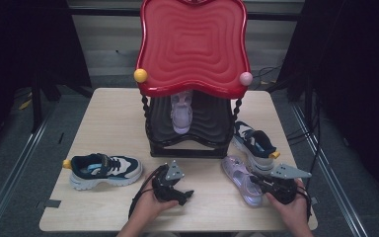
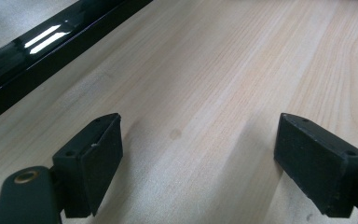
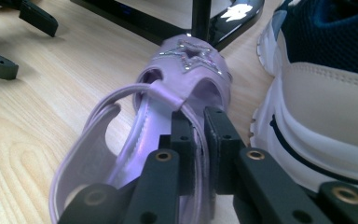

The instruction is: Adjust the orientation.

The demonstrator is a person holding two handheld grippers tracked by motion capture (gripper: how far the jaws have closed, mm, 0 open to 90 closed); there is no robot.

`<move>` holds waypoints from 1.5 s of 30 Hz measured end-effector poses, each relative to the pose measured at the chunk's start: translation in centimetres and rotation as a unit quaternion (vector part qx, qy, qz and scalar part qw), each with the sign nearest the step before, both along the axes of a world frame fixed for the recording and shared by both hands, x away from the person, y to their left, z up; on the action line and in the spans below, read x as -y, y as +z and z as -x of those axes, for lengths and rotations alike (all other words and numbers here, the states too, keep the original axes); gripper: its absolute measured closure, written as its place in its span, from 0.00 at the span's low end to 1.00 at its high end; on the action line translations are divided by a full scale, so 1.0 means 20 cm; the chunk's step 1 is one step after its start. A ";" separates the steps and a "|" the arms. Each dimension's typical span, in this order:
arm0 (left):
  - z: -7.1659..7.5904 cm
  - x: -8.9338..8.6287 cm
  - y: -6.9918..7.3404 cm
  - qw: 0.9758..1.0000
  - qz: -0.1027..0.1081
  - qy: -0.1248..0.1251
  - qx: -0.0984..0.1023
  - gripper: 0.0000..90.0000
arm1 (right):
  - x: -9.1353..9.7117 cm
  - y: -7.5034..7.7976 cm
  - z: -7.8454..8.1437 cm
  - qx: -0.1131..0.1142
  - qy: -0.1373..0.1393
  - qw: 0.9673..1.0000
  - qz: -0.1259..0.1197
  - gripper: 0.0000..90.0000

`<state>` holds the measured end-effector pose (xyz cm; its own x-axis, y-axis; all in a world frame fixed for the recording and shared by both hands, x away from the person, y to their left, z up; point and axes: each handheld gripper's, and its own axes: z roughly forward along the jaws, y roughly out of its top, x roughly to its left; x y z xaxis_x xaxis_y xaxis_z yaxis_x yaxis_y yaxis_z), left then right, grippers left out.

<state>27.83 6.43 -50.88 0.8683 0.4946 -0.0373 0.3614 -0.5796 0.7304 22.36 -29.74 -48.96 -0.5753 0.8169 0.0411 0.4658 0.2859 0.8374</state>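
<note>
A lilac sandal (image 1: pixel 238 173) with a glitter star (image 3: pixel 186 56) lies on the wooden table, right of centre. My right gripper (image 1: pixel 257 183) is shut on the sandal's side edge near the heel, and in the right gripper view the two pads (image 3: pixel 199 119) pinch that thin wall. Its twin sandal (image 1: pixel 181 113) stands on the lower black shelf of the red-topped rack (image 1: pixel 192 44). My left gripper (image 1: pixel 183 194) rests low over bare wood in front of the rack, its jaws wide open (image 2: pixel 198 154) with nothing between them.
One navy and white sneaker (image 1: pixel 103 169) sits at the table's left. Its mate (image 1: pixel 254 144) lies just right of the held sandal, close beside it (image 3: pixel 326 93). The rack's glossy black base (image 2: pixel 51 46) runs just beyond the left gripper.
</note>
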 end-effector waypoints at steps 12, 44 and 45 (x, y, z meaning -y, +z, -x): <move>0.00 0.00 0.00 1.000 0.000 0.000 0.000 0.17 | 0.00 0.08 0.04 0.038 0.005 0.999 0.006 0.94; 0.00 0.00 0.00 1.000 -0.003 -0.002 0.001 0.17 | -0.12 0.34 0.10 0.110 0.045 0.993 0.005 0.94; 0.00 0.00 0.00 1.000 -0.001 0.000 0.000 0.17 | -0.12 0.34 0.10 0.110 0.046 0.993 0.005 0.94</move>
<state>27.83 6.44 -50.88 0.8686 0.4941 -0.0363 0.3608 -0.5805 0.7300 20.41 -27.30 -42.07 -0.6420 0.7601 -0.1004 0.2441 0.3269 0.9130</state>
